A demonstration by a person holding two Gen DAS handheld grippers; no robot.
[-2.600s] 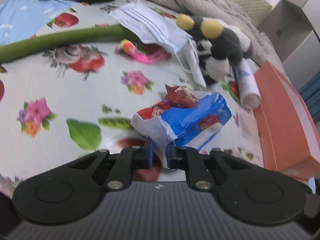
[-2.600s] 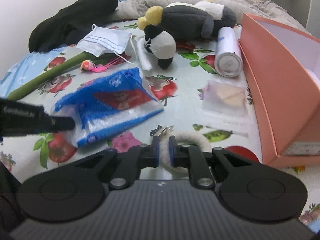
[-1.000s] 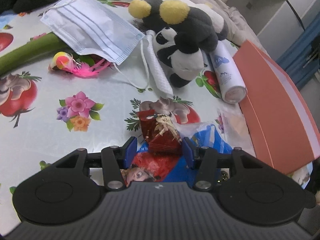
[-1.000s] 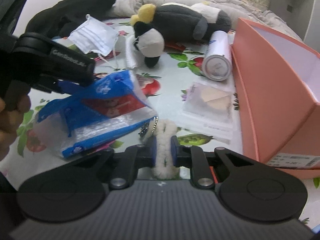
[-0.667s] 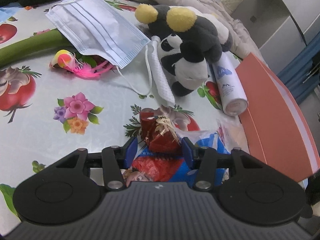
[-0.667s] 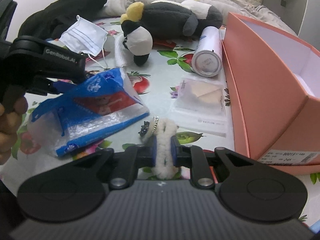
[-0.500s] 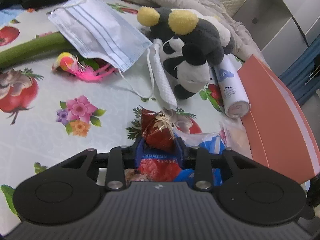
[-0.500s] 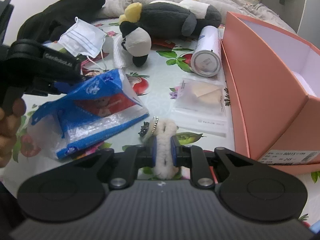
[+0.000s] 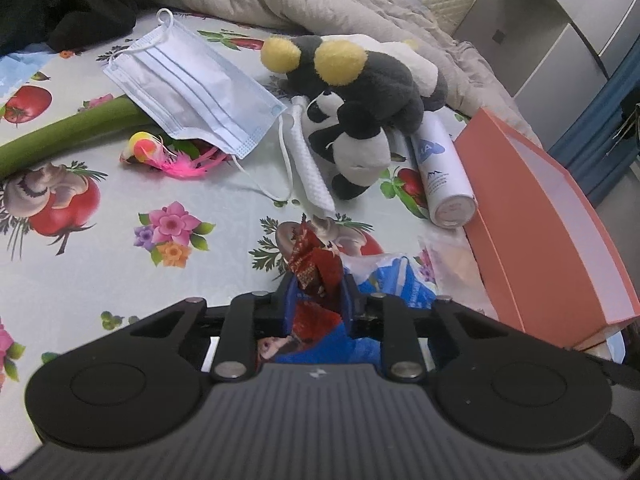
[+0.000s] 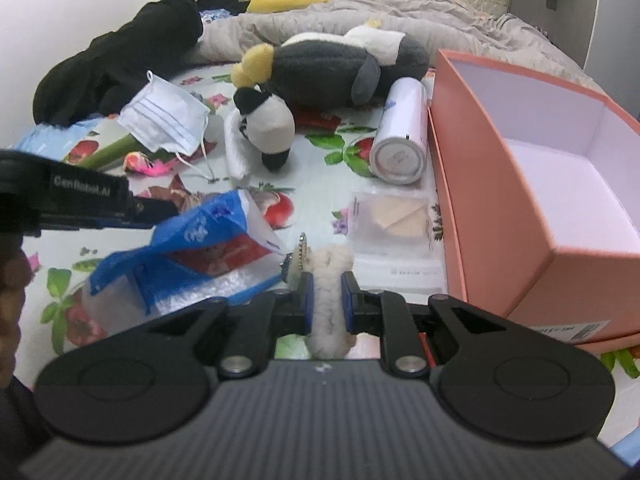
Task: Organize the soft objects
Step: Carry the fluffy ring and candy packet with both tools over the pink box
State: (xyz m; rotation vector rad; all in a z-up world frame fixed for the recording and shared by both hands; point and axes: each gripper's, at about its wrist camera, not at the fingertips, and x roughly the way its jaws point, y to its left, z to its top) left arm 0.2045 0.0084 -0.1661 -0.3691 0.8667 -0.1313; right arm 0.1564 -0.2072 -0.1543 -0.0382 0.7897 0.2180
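My left gripper (image 9: 318,294) is shut on a red patterned pouch (image 9: 316,266), held above a blue plastic bag (image 9: 400,284). In the right wrist view the left gripper (image 10: 160,210) reaches in from the left over that blue bag (image 10: 192,248). My right gripper (image 10: 326,292) is shut on a fluffy white ring with a small chain (image 10: 329,280), lifted above the cloth beside the open pink box (image 10: 520,184). A panda plush (image 9: 360,92) lies further back, also in the right wrist view (image 10: 320,76).
A face mask (image 9: 192,84), a rolled white cloth (image 9: 310,168), a pink feather toy (image 9: 168,152), a white spray can (image 10: 400,136) and a clear packet of sponges (image 10: 392,216) lie on the flowered cloth (image 9: 100,240). Black clothes (image 10: 120,56) and a grey blanket (image 10: 460,32) lie behind.
My left gripper let go of the blue bag, moved forward and closed on the red pouch. My right gripper lifted the fluffy ring and moved toward the pink box.
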